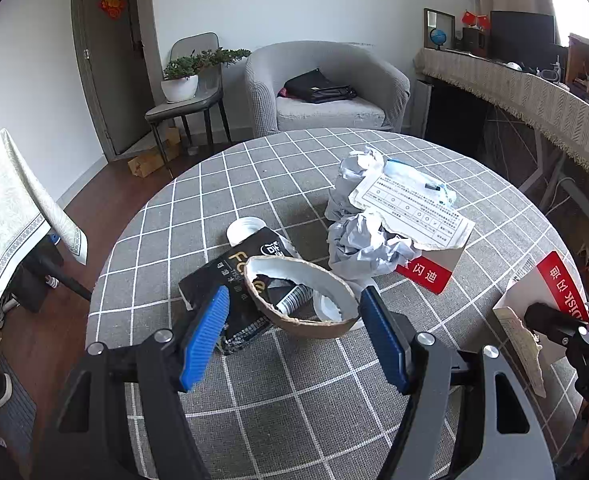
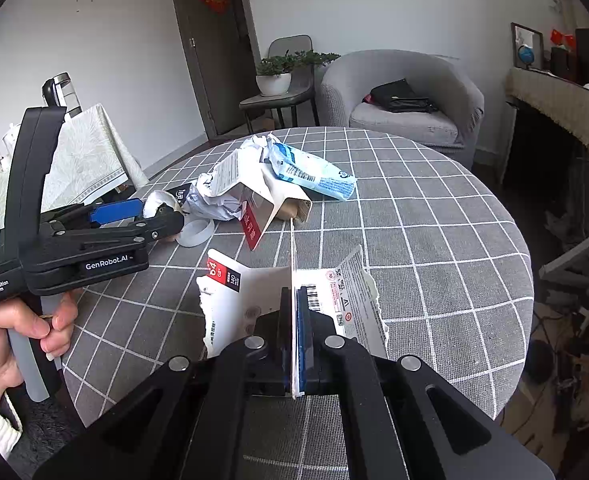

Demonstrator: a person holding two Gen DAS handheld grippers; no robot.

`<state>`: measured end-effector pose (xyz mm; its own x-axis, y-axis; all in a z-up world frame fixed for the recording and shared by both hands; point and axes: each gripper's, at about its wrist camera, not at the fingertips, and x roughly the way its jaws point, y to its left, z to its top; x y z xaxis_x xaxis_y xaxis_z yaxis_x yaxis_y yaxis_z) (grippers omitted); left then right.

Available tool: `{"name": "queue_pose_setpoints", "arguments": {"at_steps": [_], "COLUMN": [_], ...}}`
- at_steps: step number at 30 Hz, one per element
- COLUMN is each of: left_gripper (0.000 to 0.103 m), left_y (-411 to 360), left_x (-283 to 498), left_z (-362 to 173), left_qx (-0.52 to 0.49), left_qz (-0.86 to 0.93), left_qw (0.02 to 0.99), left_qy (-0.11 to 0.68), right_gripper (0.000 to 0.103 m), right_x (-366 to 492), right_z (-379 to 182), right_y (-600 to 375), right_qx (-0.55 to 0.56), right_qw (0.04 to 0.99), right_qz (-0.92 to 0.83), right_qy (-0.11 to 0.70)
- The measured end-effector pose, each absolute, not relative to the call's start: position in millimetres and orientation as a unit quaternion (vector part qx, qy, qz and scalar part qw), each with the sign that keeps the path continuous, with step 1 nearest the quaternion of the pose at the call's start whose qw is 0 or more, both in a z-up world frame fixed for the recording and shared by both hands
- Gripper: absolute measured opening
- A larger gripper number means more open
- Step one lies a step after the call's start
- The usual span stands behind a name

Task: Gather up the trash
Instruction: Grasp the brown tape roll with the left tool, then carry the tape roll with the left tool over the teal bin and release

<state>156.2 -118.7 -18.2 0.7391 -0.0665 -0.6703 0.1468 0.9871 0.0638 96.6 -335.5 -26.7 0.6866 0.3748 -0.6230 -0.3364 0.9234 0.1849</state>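
Observation:
A torn brown bowl-shaped shell with a white inside lies on the grey checked tablecloth, on top of a black packet. My left gripper is open, its blue pads flanking the shell without pressing it. My right gripper is shut on a torn white cardboard package with a red label and holds it upright above the table. Further back lie crumpled paper, a printed sheet, a blue-white plastic packet and a white ring.
The round table's edge curves off at right, above floor clutter. Behind it stand a grey armchair with a black bag and a chair bearing a potted plant. A cloth-covered table is at left. A hand holds the left gripper.

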Motion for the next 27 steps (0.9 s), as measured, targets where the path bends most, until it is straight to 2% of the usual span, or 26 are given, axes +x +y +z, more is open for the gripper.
{"name": "queue_pose_setpoints", "arguments": {"at_steps": [2, 4, 6, 7, 10, 14, 27], "left_gripper": [0.078, 0.078, 0.067, 0.058, 0.055, 0.046, 0.038], "left_y": [-119.3, -121.2, -119.6, -118.3, -113.4, -108.9, -84.2], "left_x": [158.5, 163.4, 165.8, 166.7, 165.3, 159.1, 145.1], "left_z": [-17.8, -18.9, -20.4, -22.1, -22.0, -18.7, -12.6], "left_qx": [0.054, 0.056, 0.051, 0.048, 0.040, 0.035, 0.023], "left_qz": [-0.057, -0.056, -0.056, -0.057, -0.067, -0.076, -0.106], "left_qw": [0.930, 0.928, 0.926, 0.925, 0.924, 0.926, 0.925], "left_qy": [0.358, 0.364, 0.370, 0.374, 0.374, 0.369, 0.364], "right_gripper": [0.002, 0.002, 0.002, 0.002, 0.002, 0.002, 0.002], "right_x": [96.9, 96.0, 95.1, 94.9, 95.8, 94.4, 92.9], "right_z": [-24.9, -22.9, -19.8, -18.4, -15.9, -11.8, 4.2], "right_y": [-333.3, -330.5, -327.7, -326.4, -323.4, -311.7, -274.8], "right_qx": [0.028, 0.026, 0.024, 0.022, 0.024, 0.020, 0.010], "right_qw": [0.918, 0.919, 0.919, 0.920, 0.920, 0.920, 0.921], "right_qz": [0.196, 0.199, 0.200, 0.201, 0.203, 0.212, 0.231], "right_qy": [0.344, 0.341, 0.338, 0.337, 0.334, 0.330, 0.315]}}
